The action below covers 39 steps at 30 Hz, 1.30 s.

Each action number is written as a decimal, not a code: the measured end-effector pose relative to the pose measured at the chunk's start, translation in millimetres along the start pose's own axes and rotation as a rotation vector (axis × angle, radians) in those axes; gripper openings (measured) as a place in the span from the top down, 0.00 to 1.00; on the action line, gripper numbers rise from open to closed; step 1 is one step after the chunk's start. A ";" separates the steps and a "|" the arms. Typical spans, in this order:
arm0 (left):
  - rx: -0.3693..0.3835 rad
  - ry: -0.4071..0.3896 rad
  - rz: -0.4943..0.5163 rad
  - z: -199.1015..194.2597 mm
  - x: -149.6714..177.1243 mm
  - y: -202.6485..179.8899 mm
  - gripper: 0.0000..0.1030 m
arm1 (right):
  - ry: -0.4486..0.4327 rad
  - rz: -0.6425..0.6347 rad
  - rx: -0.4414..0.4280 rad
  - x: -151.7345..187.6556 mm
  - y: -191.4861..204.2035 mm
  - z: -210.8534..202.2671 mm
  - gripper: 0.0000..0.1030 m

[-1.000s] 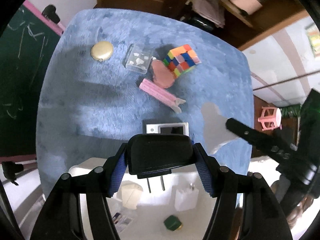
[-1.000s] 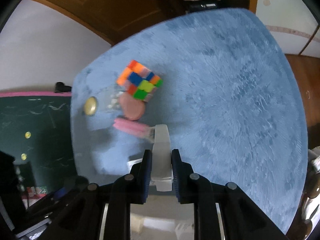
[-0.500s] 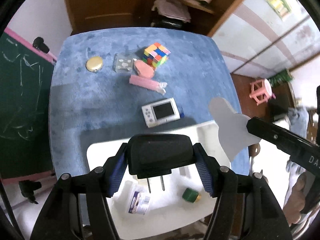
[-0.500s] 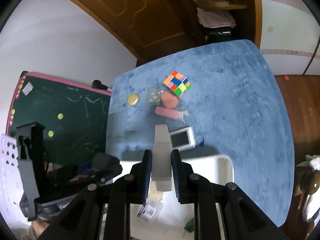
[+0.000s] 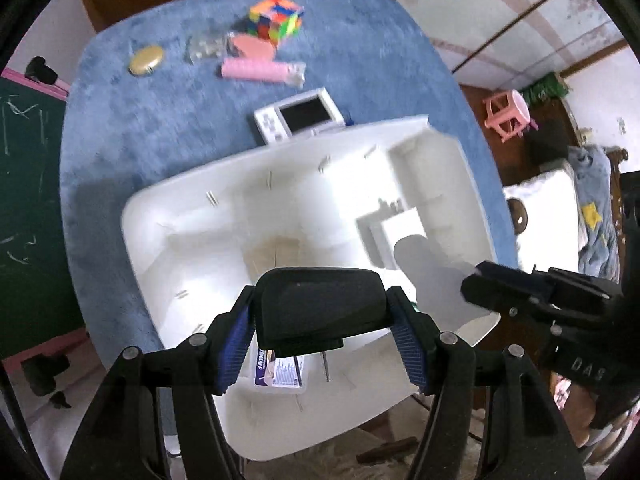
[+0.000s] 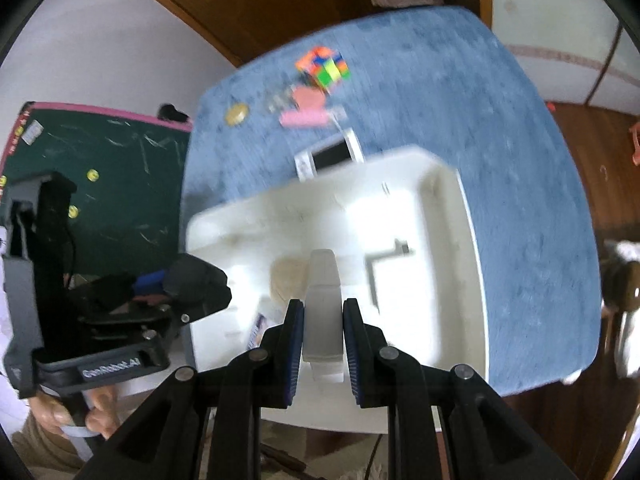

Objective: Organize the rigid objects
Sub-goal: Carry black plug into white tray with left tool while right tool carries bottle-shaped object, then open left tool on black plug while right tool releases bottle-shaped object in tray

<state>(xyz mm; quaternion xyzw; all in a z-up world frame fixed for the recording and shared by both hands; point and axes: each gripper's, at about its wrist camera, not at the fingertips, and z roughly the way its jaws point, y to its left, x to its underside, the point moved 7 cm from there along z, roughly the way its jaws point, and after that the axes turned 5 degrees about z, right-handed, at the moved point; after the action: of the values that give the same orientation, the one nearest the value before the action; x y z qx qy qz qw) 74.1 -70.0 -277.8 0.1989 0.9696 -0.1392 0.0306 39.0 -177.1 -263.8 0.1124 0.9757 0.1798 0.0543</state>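
Both loaded tools overhang white bin rim.

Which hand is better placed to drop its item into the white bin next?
Both hold something over the white bin. I'd pick the right gripper: its grey piece hangs over open floor, while the left gripper holds its black plug nearer the bin's near wall.
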 end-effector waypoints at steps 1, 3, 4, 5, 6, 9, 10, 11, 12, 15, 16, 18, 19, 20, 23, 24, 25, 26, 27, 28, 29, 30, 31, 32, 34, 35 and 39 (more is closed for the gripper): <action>-0.008 0.010 0.005 5.6 2.7 0.5 0.34 | 0.013 0.005 0.003 6.0 -1.5 7.3 0.81; -0.020 0.023 0.021 17.7 6.7 0.0 0.34 | 0.034 0.012 0.010 15.5 -4.0 19.4 0.81; -0.027 0.028 0.027 22.5 8.4 0.2 0.34 | 0.042 0.014 0.017 19.6 -5.2 24.1 0.81; -0.037 0.035 0.037 28.9 10.1 0.0 0.34 | 0.052 0.014 0.024 23.5 -5.9 29.7 0.81; -0.040 0.039 0.044 32.8 11.7 -0.1 0.34 | 0.060 0.013 0.034 27.2 -7.3 35.8 0.81; -0.047 0.048 0.072 46.6 14.1 -3.2 0.34 | 0.078 0.014 0.055 36.6 -12.3 49.5 0.80; -0.051 0.046 0.084 49.7 14.0 -4.4 0.34 | 0.086 0.018 0.061 39.6 -14.4 54.1 0.80; -0.062 0.044 0.100 53.3 14.4 -6.2 0.34 | 0.094 0.020 0.064 41.8 -16.4 57.7 0.80; -0.071 0.046 0.113 55.3 15.3 -8.1 0.34 | 0.104 0.022 0.067 44.3 -18.2 61.2 0.80; -0.079 0.054 0.160 59.9 20.0 -15.9 0.34 | 0.133 0.023 0.088 50.2 -22.3 69.2 0.80; -0.084 0.056 0.173 60.4 22.3 -18.1 0.34 | 0.139 0.024 0.088 51.9 -23.0 70.2 0.79; -0.102 0.065 0.191 62.1 24.0 -18.8 0.34 | 0.142 0.024 0.081 52.7 -23.1 68.5 0.74; -0.108 0.071 0.195 62.5 24.8 -18.1 0.34 | 0.134 0.025 0.086 51.9 -23.9 66.2 0.68; -0.107 0.074 0.188 61.8 25.4 -16.4 0.33 | 0.120 0.027 0.095 50.5 -25.4 63.1 0.61; -0.095 0.068 0.175 55.4 25.2 -13.1 0.32 | 0.087 0.025 0.114 46.8 -29.1 53.3 0.50; -0.094 0.063 0.174 53.1 25.3 -12.3 0.31 | 0.078 0.028 0.111 45.3 -30.0 49.6 0.49; -0.093 0.059 0.174 50.4 25.5 -10.9 0.31 | 0.074 0.028 0.109 43.9 -30.7 46.9 0.49; -0.091 0.053 0.174 47.4 24.2 -9.9 0.31 | 0.069 0.027 0.110 42.4 -30.8 44.5 0.49; -0.090 0.049 0.173 45.4 24.4 -10.1 0.30 | 0.063 0.028 0.110 41.2 -31.6 41.1 0.49; -0.087 0.046 0.170 43.5 24.2 -9.4 0.30 | 0.058 0.027 0.110 40.1 -31.3 38.7 0.49; -0.083 0.044 0.164 41.6 24.2 -8.6 0.30 | 0.055 0.026 0.107 38.4 -31.0 35.8 0.49; -0.081 0.043 0.160 40.7 24.5 -7.7 0.30 | 0.052 0.026 0.103 36.9 -29.9 33.7 0.49; -0.079 0.041 0.157 39.0 24.5 -7.2 0.30 | 0.050 0.027 0.101 35.1 -28.5 32.5 0.49; -0.077 0.038 0.156 37.9 23.5 -7.8 0.30 | 0.048 0.026 0.097 34.1 -27.8 30.9 0.49; -0.078 0.031 0.156 36.9 22.9 -11.5 0.30 | 0.048 0.022 0.092 32.6 -24.6 28.7 0.49; -0.079 0.027 0.156 35.3 22.3 -12.4 0.30 | 0.047 0.018 0.091 32.0 -23.2 27.8 0.49; -0.079 0.017 0.154 30.5 20.1 -14.9 0.30 | 0.049 0.006 0.085 28.0 -20.1 24.1 0.49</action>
<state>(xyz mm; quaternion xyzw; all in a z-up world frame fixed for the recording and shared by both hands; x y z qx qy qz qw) 49.9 -84.1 -305.5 0.2726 0.9564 -0.0967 0.0410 11.4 -180.6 -295.4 0.1131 0.9832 0.1411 0.0253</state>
